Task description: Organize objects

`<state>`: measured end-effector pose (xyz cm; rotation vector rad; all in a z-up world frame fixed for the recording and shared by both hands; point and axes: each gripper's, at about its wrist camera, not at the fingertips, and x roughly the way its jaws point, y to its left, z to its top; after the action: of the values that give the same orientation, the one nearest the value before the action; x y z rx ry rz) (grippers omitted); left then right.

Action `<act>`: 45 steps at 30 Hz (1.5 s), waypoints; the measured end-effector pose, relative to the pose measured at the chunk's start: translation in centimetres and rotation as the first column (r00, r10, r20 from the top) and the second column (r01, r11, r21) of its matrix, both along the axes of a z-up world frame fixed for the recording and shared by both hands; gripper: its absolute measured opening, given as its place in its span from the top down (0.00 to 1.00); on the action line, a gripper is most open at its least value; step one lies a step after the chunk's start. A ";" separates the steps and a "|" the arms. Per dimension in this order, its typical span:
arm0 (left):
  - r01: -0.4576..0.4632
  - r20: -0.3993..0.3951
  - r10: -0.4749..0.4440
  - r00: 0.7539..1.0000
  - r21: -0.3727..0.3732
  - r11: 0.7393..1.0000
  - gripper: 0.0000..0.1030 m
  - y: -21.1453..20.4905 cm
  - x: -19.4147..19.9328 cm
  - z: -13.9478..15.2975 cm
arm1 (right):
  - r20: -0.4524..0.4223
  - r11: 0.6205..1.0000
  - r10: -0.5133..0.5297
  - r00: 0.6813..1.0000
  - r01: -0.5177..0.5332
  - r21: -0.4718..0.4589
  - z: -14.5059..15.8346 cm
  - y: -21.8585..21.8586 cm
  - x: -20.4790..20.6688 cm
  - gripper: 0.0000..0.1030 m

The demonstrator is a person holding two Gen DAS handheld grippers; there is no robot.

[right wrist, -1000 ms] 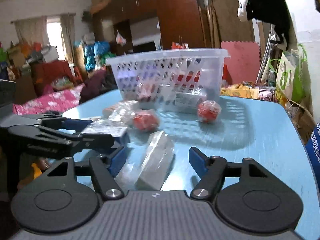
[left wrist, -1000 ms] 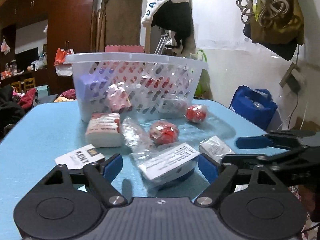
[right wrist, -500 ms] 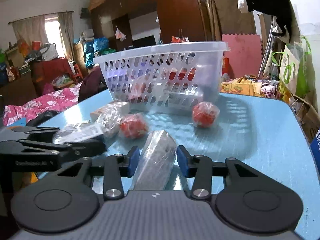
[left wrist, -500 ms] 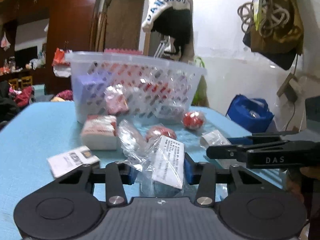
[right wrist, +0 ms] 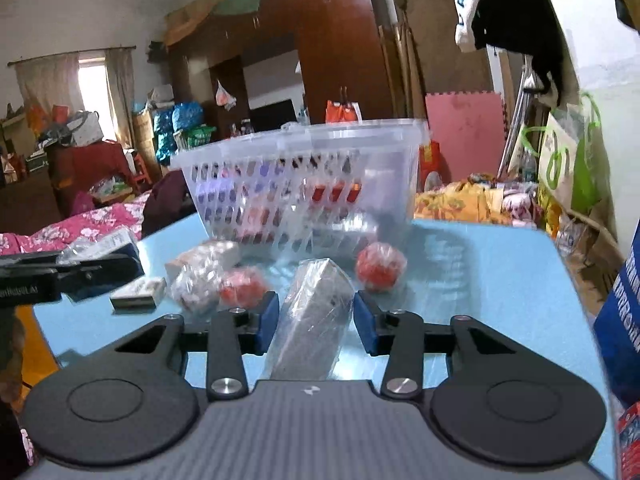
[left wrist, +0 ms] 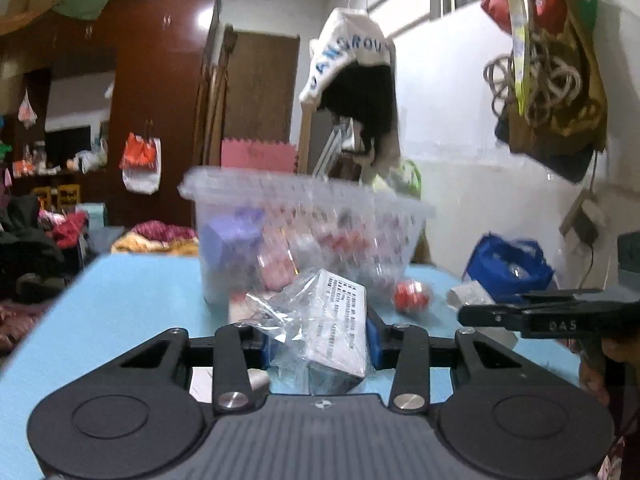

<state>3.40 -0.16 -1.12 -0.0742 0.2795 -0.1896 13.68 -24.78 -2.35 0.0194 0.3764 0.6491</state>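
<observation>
both tongs are clamped: left gripper (left wrist: pixel 318 344) on a bagged labelled box (left wrist: pixel 340 328), right gripper (right wrist: pixel 314 322) on a wrapped grey pack (right wrist: pixel 312 316). basket (right wrist: pixel 304 176) sits at 12 o'clock; clear its rim before letting go.

Cluttered lived-in home, a bedroom or general living room by the look of it. A dark wooden wardrobe (right wrist: pixel 332 52) fills the back wall, a curtained window (right wrist: pixel 90 92) sits at the left, a pink floral bedspread (right wrist: pixel 68 230) lies beside the blue table (right wrist: pixel 480 264). Clothes (left wrist: pixel 356 92) and bags (left wrist: pixel 552 92) hang on the white wall, a pink foam mat (right wrist: pixel 464 136) leans upright, bundles pile on furniture.
</observation>
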 end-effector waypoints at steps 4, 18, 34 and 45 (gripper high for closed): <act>-0.024 0.050 0.025 0.998 -0.010 1.000 0.56 1.4 1.0 3.3 | 0.087 1.000 0.001 0.996 -0.003 0.023 3.0 0.4 -0.3 0.56; -0.055 -0.072 0.054 0.996 -0.014 0.998 0.56 1.4 14.7 11.4 | 0.208 0.995 -0.016 0.978 0.036 -0.094 11.4 8.7 8.4 0.56; -0.082 -0.136 0.096 0.986 0.104 0.991 0.24 0.0 17.7 8.5 | 0.161 0.998 -0.035 0.986 0.044 -0.054 8.8 4.8 6.0 0.00; -0.009 -0.100 0.017 0.995 0.075 0.997 0.13 0.3 4.9 2.2 | 0.025 0.966 0.242 0.970 -0.239 -0.096 -1.4 -0.6 -6.3 0.01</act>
<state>8.28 0.11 1.04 -0.0114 0.3859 -0.1628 7.39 -25.42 -3.77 -0.1281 0.3760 0.8707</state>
